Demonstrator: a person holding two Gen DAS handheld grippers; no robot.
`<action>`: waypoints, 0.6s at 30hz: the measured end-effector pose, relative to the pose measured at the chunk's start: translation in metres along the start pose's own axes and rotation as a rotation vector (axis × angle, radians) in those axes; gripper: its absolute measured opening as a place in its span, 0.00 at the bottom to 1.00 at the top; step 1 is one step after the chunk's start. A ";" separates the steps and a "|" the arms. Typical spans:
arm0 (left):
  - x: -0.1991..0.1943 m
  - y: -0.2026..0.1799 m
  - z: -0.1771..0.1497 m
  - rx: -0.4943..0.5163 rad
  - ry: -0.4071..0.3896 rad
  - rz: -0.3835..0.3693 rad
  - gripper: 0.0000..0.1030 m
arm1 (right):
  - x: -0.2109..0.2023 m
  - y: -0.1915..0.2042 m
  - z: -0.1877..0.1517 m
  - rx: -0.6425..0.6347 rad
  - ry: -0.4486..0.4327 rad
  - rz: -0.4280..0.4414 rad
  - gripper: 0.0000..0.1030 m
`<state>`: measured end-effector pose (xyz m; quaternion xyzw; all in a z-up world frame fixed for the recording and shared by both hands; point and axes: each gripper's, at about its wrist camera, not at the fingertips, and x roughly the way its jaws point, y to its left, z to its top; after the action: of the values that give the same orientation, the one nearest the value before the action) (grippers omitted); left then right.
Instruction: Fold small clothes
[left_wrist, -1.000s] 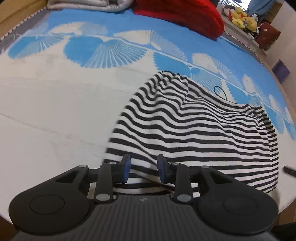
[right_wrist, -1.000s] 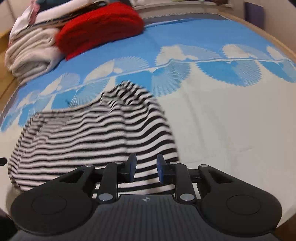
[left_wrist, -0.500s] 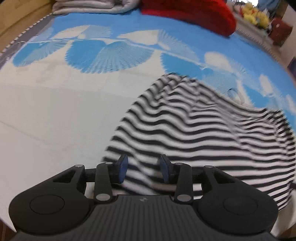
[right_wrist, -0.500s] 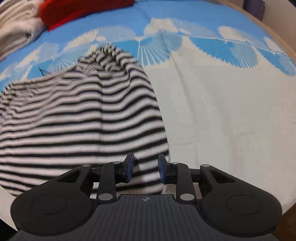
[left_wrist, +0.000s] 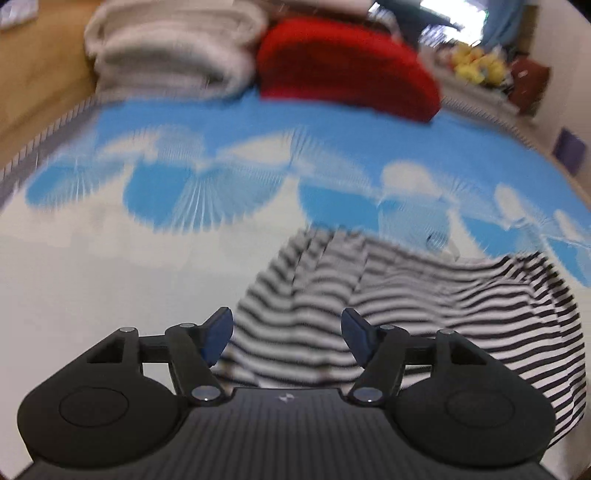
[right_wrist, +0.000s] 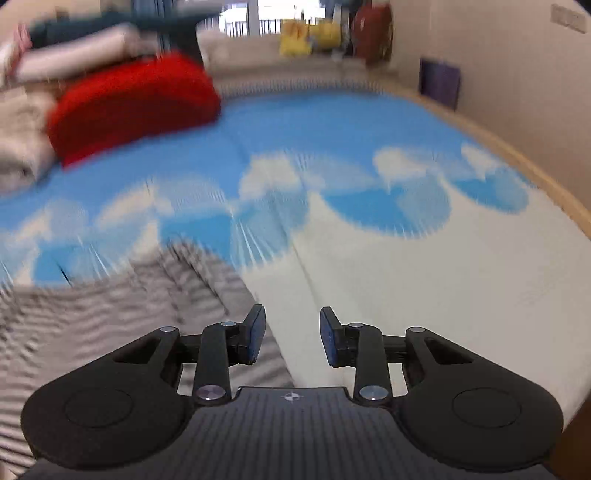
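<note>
A black-and-white striped garment (left_wrist: 424, 302) lies folded on the blue-and-white bedspread (left_wrist: 110, 266). My left gripper (left_wrist: 286, 334) hovers over its near left edge, jaws opening wide, and the pads do not press the cloth seen behind the gap. In the right wrist view the same striped garment (right_wrist: 110, 317) lies to the lower left, blurred. My right gripper (right_wrist: 291, 338) is at its right edge, jaws opening, with only the bedspread (right_wrist: 443, 295) showing between the fingers.
A red cushion (left_wrist: 347, 70) and folded pale blankets (left_wrist: 173, 48) sit at the far end of the bed. Yellow soft toys (left_wrist: 476, 66) are on a ledge beyond. A wooden bed edge (right_wrist: 524, 162) runs along the right, near a wall.
Both grippers have opened and let go of the striped garment's near edge. Both have tilted up, so the far end of the bed now shows. The garment lies lower in both views.
</note>
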<state>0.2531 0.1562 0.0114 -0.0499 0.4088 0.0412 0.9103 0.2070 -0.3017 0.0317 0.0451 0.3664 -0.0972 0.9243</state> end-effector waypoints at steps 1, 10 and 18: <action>-0.005 -0.002 0.001 0.020 -0.033 -0.007 0.71 | -0.005 0.002 0.005 0.005 -0.034 0.018 0.38; -0.045 -0.006 -0.009 0.222 -0.271 0.037 0.80 | -0.040 0.031 0.002 0.075 -0.277 0.097 0.53; -0.054 -0.008 -0.024 0.281 -0.289 0.050 0.80 | -0.032 0.040 -0.004 0.056 -0.215 0.098 0.53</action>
<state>0.2006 0.1434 0.0366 0.0940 0.2769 0.0130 0.9562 0.1897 -0.2577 0.0514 0.0779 0.2597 -0.0666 0.9602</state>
